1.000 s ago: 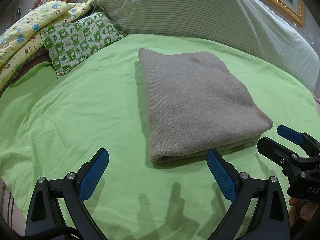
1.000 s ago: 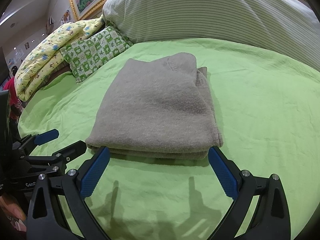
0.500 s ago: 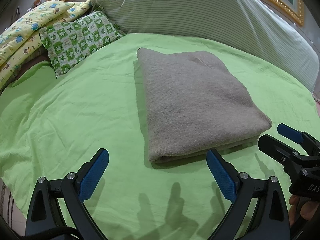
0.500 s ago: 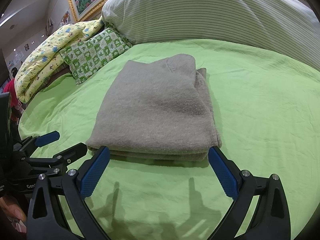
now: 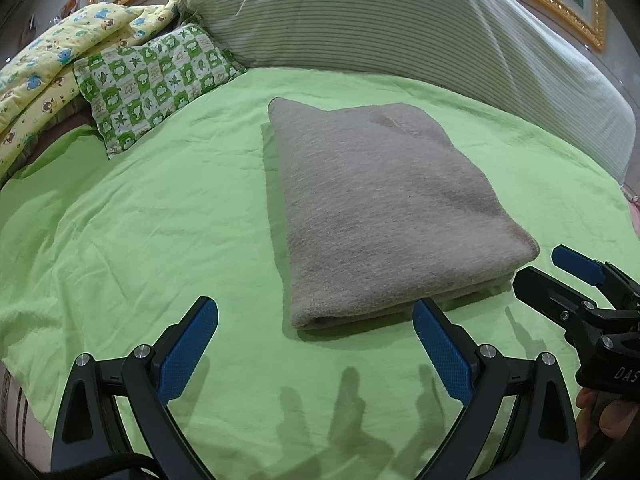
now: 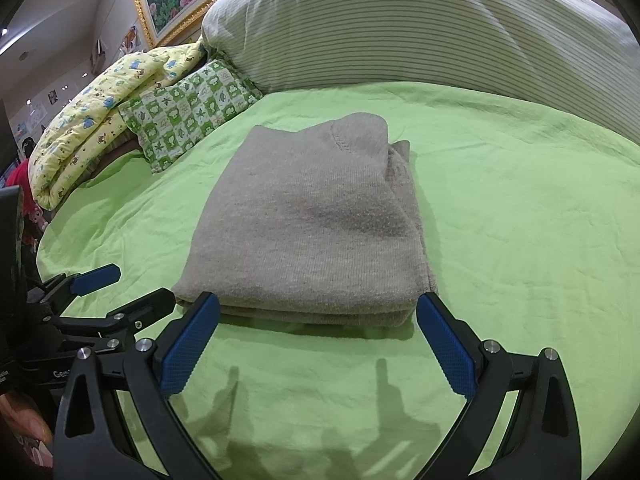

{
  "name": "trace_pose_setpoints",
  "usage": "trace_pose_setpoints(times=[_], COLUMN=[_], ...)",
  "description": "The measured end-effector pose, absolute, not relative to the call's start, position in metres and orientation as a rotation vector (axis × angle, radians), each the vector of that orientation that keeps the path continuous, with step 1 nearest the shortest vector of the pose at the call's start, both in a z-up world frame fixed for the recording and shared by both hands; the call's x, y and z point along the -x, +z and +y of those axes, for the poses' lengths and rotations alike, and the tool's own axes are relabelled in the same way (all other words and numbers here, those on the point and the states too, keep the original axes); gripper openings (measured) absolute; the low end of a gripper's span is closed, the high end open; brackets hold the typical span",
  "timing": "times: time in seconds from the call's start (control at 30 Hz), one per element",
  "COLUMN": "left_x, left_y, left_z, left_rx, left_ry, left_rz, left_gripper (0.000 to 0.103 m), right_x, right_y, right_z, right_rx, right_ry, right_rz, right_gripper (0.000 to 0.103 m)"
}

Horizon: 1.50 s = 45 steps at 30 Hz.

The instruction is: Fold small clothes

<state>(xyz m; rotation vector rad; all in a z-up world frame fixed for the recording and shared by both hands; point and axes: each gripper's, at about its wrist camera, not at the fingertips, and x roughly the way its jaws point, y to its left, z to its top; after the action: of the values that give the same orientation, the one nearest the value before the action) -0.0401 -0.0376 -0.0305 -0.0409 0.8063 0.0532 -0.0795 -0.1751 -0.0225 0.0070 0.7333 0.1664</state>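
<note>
You have 1 folded grey sweater (image 5: 384, 208) in front of you. It lies flat on the green sheet (image 5: 140, 232), near the middle of the bed. Its layers are stacked, and you can see their edges at the end that faces you.

Behind it you can count 3 soft things. There is 1 big striped pillow (image 5: 400, 28) at the back. There is 1 small green and white checked pillow (image 5: 152, 80) to the left. There is 1 yellow quilt (image 5: 44, 76) with little animals, bunched up beside the checked pillow.

You hold 2 grippers. Your left gripper (image 5: 316, 340) has its 2 blue pads spread wide apart. It holds nothing and touches nothing. It hangs over the sheet, just in front of the near end of the sweater.

Your right gripper (image 6: 318, 338) is spread wide too, about as wide as the sweater. It holds nothing. Its pads sit right by the 2 near corners of the sweater, but you cannot tell if they touch it.

Each camera also sees the other gripper off to the side, near the sweater. A bit of your hand (image 5: 600, 416) shows under the right one.
</note>
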Motion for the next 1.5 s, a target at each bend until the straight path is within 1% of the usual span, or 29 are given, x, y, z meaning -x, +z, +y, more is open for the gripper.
trace_pose_setpoints(times=[1.03,1.5], left_x=[0.039,0.030], left_y=[-0.024,-0.023], left_z=[-0.037,-0.038], left_rx=[0.012,-0.008], left_ry=[0.071,0.075], left_rz=[0.782,0.811], left_gripper=[0.098,0.098], right_x=[0.077,0.072], right_y=[-0.017,-0.015], right_z=[-0.180,-0.184], right_rx=[-0.015,-0.034], right_ry=[0.164,0.154], right_rz=[0.715,0.711], right_gripper=[0.099,0.099])
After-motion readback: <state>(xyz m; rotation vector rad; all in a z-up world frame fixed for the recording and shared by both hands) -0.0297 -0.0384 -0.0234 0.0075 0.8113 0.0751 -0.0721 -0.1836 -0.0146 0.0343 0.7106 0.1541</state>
